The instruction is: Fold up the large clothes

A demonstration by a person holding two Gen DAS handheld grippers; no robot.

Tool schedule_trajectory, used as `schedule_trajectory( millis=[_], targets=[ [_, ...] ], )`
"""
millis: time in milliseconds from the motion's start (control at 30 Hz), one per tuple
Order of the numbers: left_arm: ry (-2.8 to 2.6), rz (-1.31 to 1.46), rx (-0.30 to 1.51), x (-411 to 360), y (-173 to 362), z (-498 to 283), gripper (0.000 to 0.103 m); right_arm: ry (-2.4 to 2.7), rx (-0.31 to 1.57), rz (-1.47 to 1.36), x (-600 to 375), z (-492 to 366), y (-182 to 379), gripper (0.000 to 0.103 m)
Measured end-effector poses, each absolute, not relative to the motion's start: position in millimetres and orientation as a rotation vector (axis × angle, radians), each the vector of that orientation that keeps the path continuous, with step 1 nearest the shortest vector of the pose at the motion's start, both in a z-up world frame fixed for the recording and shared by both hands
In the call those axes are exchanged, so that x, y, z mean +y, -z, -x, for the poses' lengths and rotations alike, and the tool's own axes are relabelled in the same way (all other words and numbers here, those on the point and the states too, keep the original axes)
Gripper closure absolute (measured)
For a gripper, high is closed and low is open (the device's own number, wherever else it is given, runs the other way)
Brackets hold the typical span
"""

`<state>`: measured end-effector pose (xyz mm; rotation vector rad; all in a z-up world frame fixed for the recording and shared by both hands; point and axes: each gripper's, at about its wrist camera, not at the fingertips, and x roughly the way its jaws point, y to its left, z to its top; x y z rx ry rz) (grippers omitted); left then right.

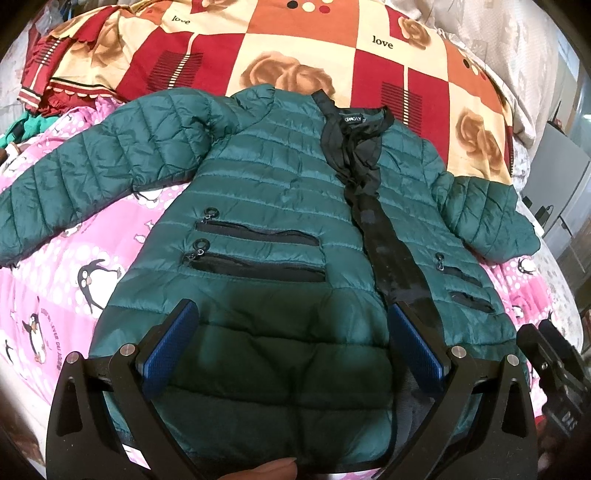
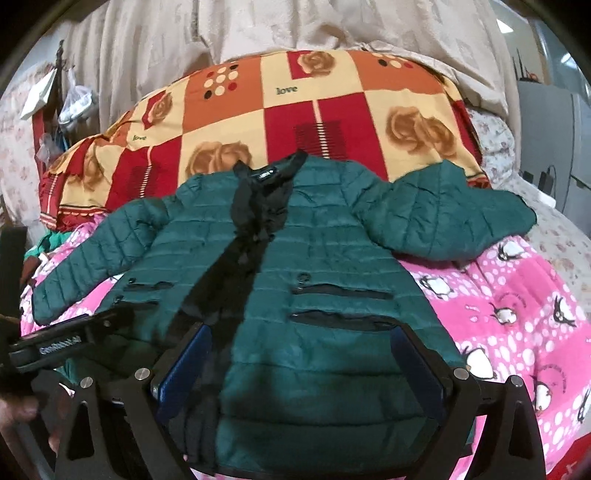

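Note:
A dark green quilted jacket (image 1: 266,192) lies front up on the bed, sleeves spread, with a black zip placket down the middle. It also shows in the right wrist view (image 2: 314,258). My left gripper (image 1: 291,314) is open over the jacket's left hem half. My right gripper (image 2: 303,336) is open over the right hem half. The blue pads (image 1: 173,332) of the left gripper stand wide apart above the fabric. The right gripper's body shows at the left view's right edge (image 1: 554,369); the left gripper's body (image 2: 62,343) shows in the right view.
The jacket lies on a pink penguin-print sheet (image 1: 66,266). A red, orange and cream rose-patterned quilt (image 1: 295,40) is heaped behind the collar. Beige curtains (image 2: 258,26) hang at the back. More clothes are piled at the far left (image 1: 22,129).

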<state>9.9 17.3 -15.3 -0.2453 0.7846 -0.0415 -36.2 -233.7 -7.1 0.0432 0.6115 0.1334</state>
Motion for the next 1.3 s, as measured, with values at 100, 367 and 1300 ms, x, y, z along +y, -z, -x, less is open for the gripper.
schedule_trajectory(
  millis=[100,367,1300],
  targets=[
    [0.045,0.248,0.781,18,15,-9,0.001,-0.119,0.623,-0.077,-246,34,10,0.006],
    [0.055,0.276,0.784,22,15,-7,0.001,-0.12,0.625,-0.047,-245,34,10,0.006],
    [0.051,0.273,0.8,27,17,-8,0.001,-0.097,0.622,-0.039,-246,35,12,0.006]
  ],
)
